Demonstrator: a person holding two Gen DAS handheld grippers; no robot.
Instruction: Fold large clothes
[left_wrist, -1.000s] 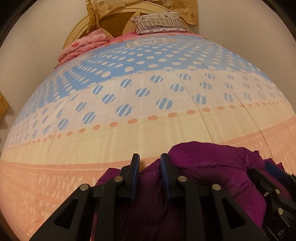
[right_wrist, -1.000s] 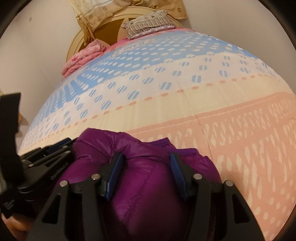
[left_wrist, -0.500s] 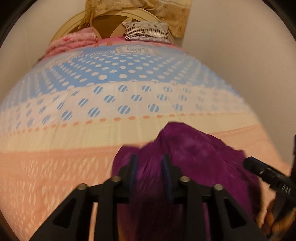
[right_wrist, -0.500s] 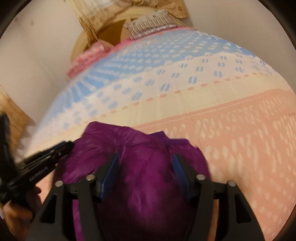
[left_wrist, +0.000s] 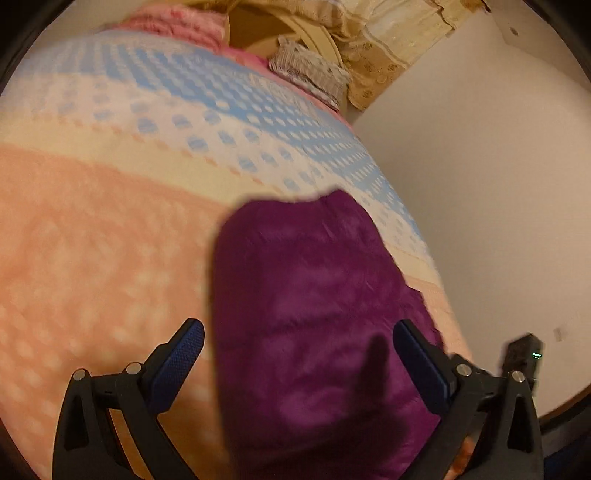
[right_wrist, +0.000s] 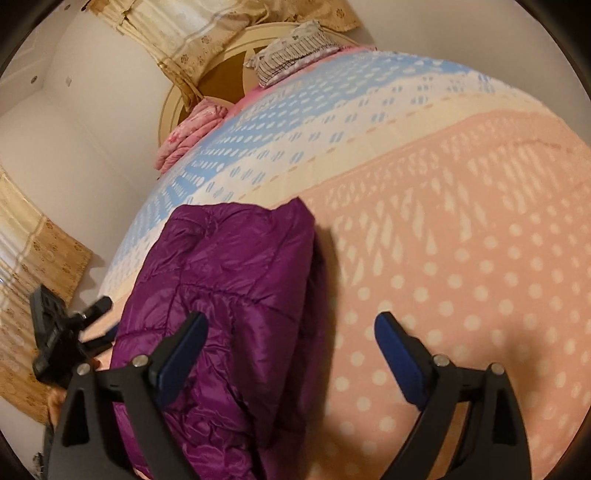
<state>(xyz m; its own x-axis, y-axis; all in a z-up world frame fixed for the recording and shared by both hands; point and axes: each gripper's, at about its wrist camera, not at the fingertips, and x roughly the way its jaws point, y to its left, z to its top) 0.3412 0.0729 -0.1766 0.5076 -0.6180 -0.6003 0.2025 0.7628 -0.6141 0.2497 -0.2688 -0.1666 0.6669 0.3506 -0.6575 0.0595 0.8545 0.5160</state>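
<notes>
A purple quilted puffer jacket (left_wrist: 314, 306) (right_wrist: 229, 280) lies folded in a narrow bundle on the bed, near its edge. My left gripper (left_wrist: 297, 341) hangs above it with jaws still opening wide; the jacket lies below and between the fingers, and the pads do not press it. My right gripper (right_wrist: 290, 334) also stands with jaws opening. Its left finger (right_wrist: 181, 354) is over the jacket's right side and its right finger is over bare bedspread. The left device shows at the left edge of the right wrist view, and the right device at the right edge of the left wrist view.
The bed carries a spread (right_wrist: 461, 236) banded peach, cream and blue with dots. At its head lie a folded pink blanket (right_wrist: 188, 136) and a striped pillow (right_wrist: 291, 55) against a round headboard. White walls and gold curtains (right_wrist: 33, 266) flank the bed.
Both grippers have let go of the jacket and opened wide. Both have drawn back, and the left view has swung and rolled. The jacket now lies flatter on the bed.
</notes>
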